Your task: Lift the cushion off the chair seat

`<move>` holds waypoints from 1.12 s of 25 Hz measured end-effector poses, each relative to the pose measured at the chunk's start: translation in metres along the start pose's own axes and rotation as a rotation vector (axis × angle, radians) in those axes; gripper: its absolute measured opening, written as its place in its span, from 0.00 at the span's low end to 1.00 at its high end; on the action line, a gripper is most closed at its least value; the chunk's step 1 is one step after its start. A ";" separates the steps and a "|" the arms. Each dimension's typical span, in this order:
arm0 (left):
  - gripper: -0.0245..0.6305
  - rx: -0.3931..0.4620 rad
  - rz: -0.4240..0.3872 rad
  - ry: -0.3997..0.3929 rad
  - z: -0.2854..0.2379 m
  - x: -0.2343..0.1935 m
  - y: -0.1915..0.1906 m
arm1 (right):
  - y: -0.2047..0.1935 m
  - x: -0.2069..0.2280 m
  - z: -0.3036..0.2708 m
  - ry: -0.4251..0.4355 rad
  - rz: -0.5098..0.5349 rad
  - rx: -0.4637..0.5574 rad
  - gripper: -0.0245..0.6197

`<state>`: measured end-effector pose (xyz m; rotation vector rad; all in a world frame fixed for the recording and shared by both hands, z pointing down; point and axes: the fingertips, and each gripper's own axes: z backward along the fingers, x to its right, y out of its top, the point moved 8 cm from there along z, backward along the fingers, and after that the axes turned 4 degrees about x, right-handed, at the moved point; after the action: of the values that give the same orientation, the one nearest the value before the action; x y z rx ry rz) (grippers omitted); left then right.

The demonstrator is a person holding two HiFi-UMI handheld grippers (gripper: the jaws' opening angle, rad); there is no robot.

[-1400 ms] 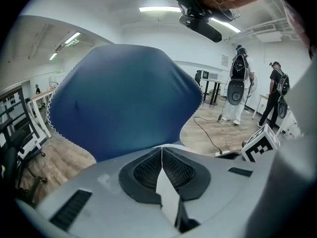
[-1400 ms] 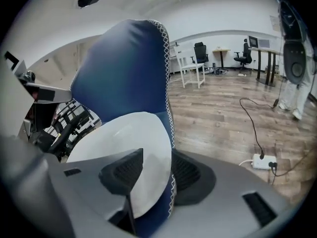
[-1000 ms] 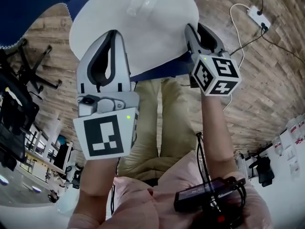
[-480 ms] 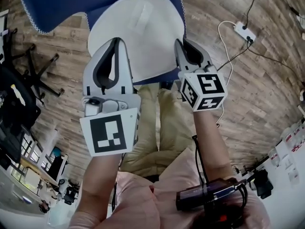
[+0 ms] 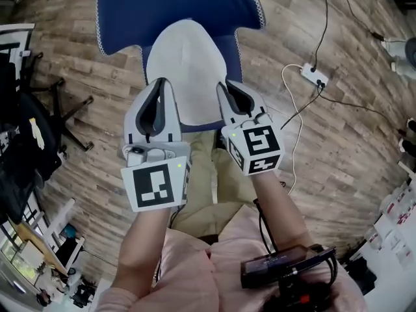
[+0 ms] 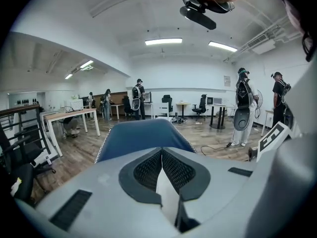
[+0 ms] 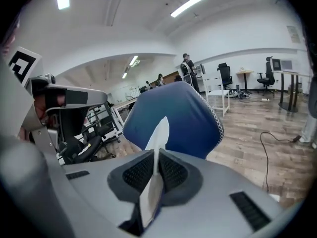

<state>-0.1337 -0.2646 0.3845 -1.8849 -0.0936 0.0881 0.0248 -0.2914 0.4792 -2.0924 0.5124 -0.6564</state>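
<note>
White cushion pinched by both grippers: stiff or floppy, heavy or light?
Probably soft and thin: the cushion squeezes to a narrow edge in the right gripper. Likely light: edge pinches by it and the left gripper hold it. It may sag between them.

From where I stood, neither tool had room to spare. The left gripper (image 5: 158,86) and the right gripper (image 5: 229,87) each pinched the near edge of the white cushion (image 5: 185,64), which filled the gap between them. Straight ahead the blue chair back (image 5: 175,5) walled off the far side. To the left a black chair base (image 5: 62,109) crowded the floor (image 5: 279,18). To the right the boards lay open as far as the power strip (image 5: 313,75) and its cables (image 5: 323,34). The person's legs (image 5: 201,181) closed the space underneath.
</note>
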 end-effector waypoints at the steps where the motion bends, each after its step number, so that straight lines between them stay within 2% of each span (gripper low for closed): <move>1: 0.06 0.016 -0.005 0.005 0.006 0.001 0.007 | 0.008 -0.003 0.006 0.003 0.018 0.010 0.08; 4: 0.06 0.059 -0.028 0.012 0.025 0.004 0.027 | 0.028 -0.015 0.028 0.009 0.058 0.031 0.08; 12: 0.06 0.164 -0.025 0.017 0.068 0.023 0.081 | 0.071 -0.039 0.085 0.006 0.166 0.089 0.08; 20: 0.06 0.285 -0.055 0.008 0.113 0.044 0.135 | 0.126 -0.047 0.147 -0.038 0.222 0.213 0.08; 28: 0.06 0.402 -0.074 -0.017 0.154 0.057 0.193 | 0.183 -0.068 0.202 -0.029 0.279 0.353 0.08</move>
<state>-0.0898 -0.1731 0.1527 -1.4777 -0.1457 0.0672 0.0754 -0.2286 0.2103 -1.6601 0.6106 -0.5109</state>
